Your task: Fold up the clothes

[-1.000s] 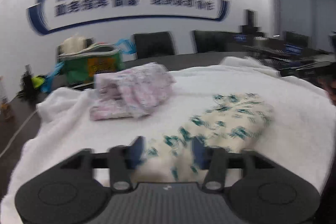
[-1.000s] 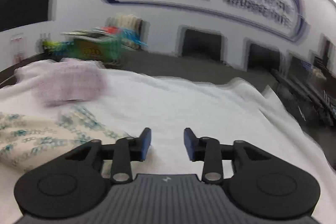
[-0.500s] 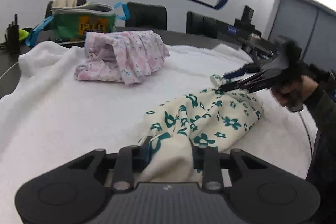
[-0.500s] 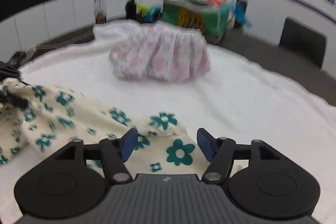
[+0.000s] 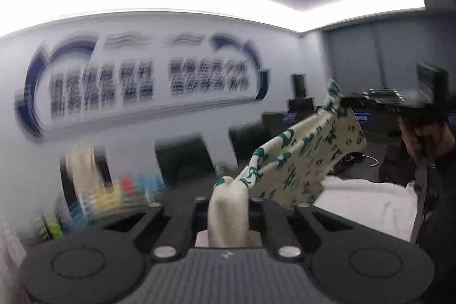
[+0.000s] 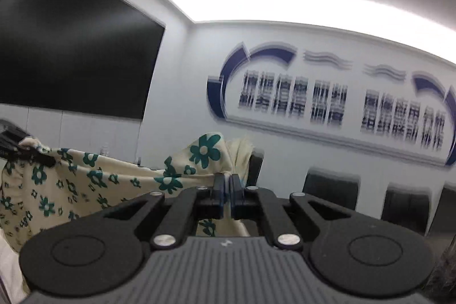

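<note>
A cream garment with green flowers (image 5: 302,158) hangs in the air, stretched between my two grippers. My left gripper (image 5: 228,198) is shut on one bunched corner of it. In the left wrist view the right gripper (image 5: 379,97) holds the far corner at the upper right. In the right wrist view my right gripper (image 6: 227,184) is shut on the garment (image 6: 85,184), which stretches left to the left gripper (image 6: 17,147) at the frame edge.
A white towel-covered table (image 5: 364,204) lies below at right. Black chairs (image 6: 330,190) line the far wall with blue lettering. A blurred bag with colourful items (image 5: 108,195) is at the left. The person's arm (image 5: 433,161) is at the right.
Both grippers have closed on the flowered garment and lifted it off the table. The cameras now tilt up toward the wall and ceiling.
</note>
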